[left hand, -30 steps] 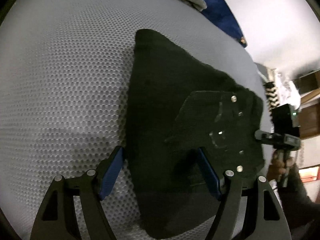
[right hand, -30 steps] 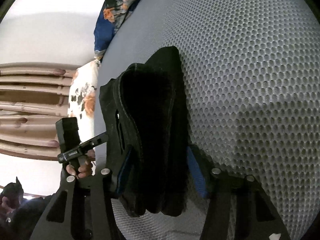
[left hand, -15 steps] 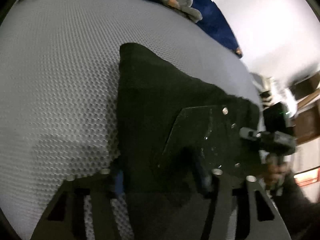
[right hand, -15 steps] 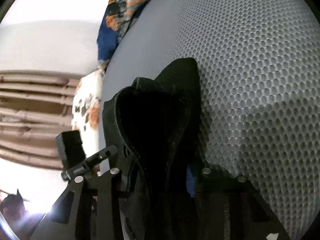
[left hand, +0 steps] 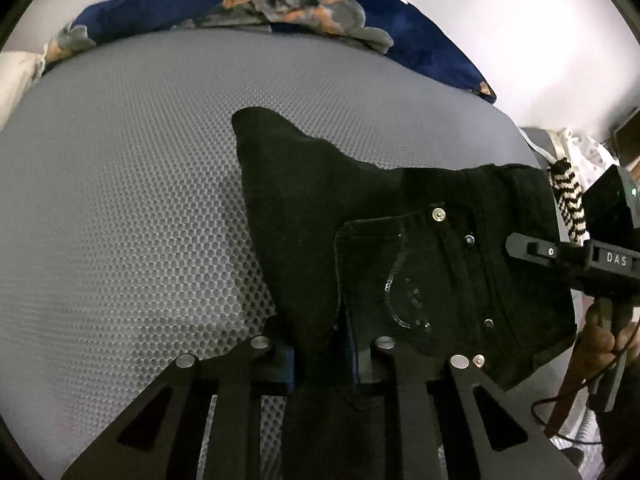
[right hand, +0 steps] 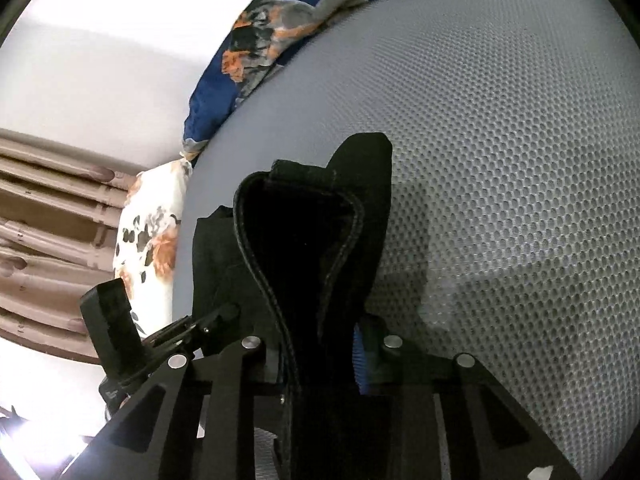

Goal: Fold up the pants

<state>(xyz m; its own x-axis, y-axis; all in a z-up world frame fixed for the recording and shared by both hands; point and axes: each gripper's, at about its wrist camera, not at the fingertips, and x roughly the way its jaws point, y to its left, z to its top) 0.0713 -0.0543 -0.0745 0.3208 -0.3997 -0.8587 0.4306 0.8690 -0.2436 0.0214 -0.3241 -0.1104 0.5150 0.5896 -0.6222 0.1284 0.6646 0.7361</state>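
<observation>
Black denim fills the middle of both views: the pants [left hand: 360, 216] lie partly folded on the grey mesh mattress [left hand: 120, 220], with their near edge lifted between our two tools. Our left tool [left hand: 320, 356] is closing narrow on a gathered edge of the cloth, and the fabric sits pinched between its blue pads. Our right tool [right hand: 316, 344] is closing likewise, with the thick stitched waistband [right hand: 260, 272] running up between its jaws.

To do this step well, we judge that both grips should bite every layer of the band before we lift, since a slipped under-layer would spoil the fold. We should raise both ends level and keep the cloth lightly taut between the tools, then carry it over toward the far tip so the edges meet squarely, and lay it down before letting go.

The left view gives us the outer face of the pants: the back pocket [left hand: 384, 272], rivets, a line of sequins, and the right tool's handle in a hand [left hand: 600, 336] at the edge. The right view shows instead the open mouth of the waistband seen end-on, plus the curtain [right hand: 48, 216] and floral pillow [right hand: 148, 236] beyond the bed. Both show the blue patterned blanket [left hand: 280, 4].
</observation>
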